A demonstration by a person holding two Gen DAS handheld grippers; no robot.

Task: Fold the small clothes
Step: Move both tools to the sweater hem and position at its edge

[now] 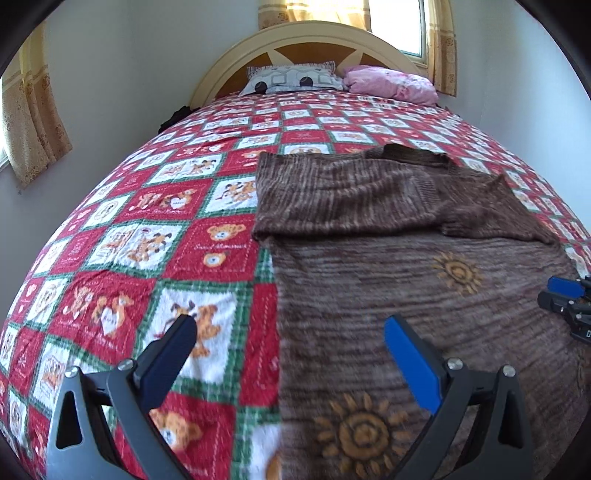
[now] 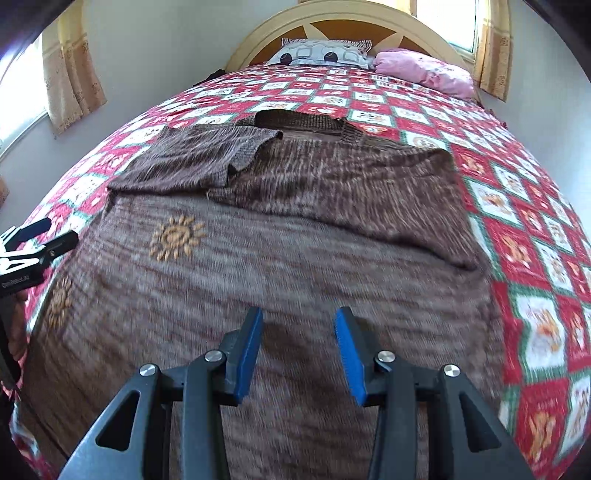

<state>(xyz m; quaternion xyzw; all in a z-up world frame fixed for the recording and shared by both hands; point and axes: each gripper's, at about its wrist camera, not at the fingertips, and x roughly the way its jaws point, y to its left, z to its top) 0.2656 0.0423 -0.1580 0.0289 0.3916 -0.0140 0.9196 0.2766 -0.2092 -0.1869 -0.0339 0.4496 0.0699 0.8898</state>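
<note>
1. Hovering over the red, green and white teddy-bear patchwork bedspread [image 1: 122, 266], the left gripper [image 1: 290, 334] spreads its fingers wide, empty, straddling the garment's left edge.
2. Centre: the brown ribbed knit sweater with orange sun motifs [image 2: 295, 236] lies flat, both sleeves folded inward, probably ready for the hem fold.
3. Above its lower body, the right gripper [image 2: 298, 323] waits parted, gripping nothing.

Daylight through window [image 1: 395, 26]; fisheye bulge, blurred foreground.
</note>
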